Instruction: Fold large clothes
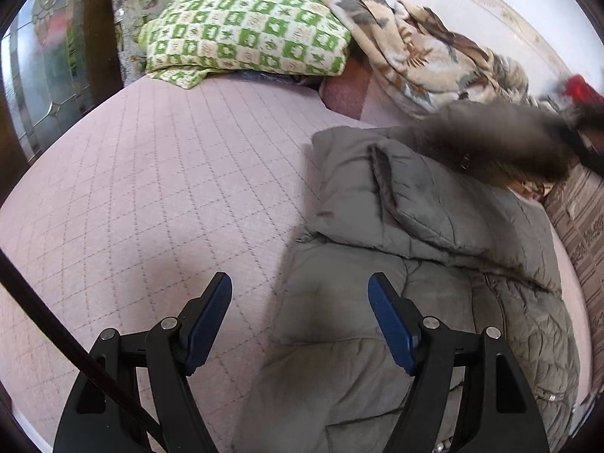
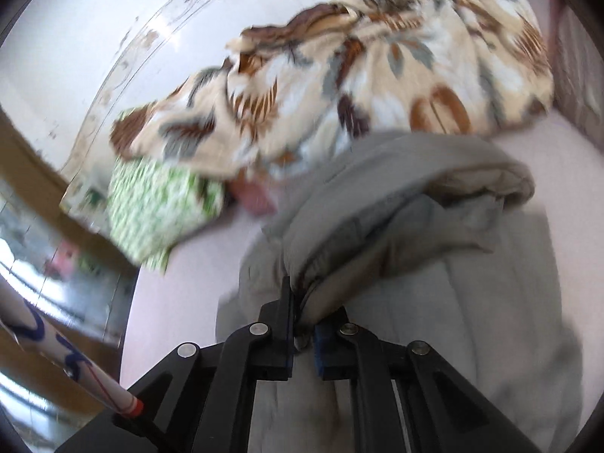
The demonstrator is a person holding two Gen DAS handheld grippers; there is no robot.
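1. One grey quilted puffer jacket [image 1: 434,264], puffy and creased, lies on the right half of the bed [image 1: 151,188], part of it folded over itself
2. One fur-trimmed hood [image 1: 502,143] of the jacket is lifted, blurred, near the bed's far right edge
3. One pink diamond-stitched cover spreads over the bed
4. One green-and-white checked pillow [image 1: 245,37] and one leaf-print fleece blanket [image 1: 415,49], rumpled, sit along the far edge
5. Left gripper [image 1: 300,294]: fingers spread, empty, above the jacket's near left edge
6. Right gripper [image 2: 302,321]: pinching a fold of jacket fabric
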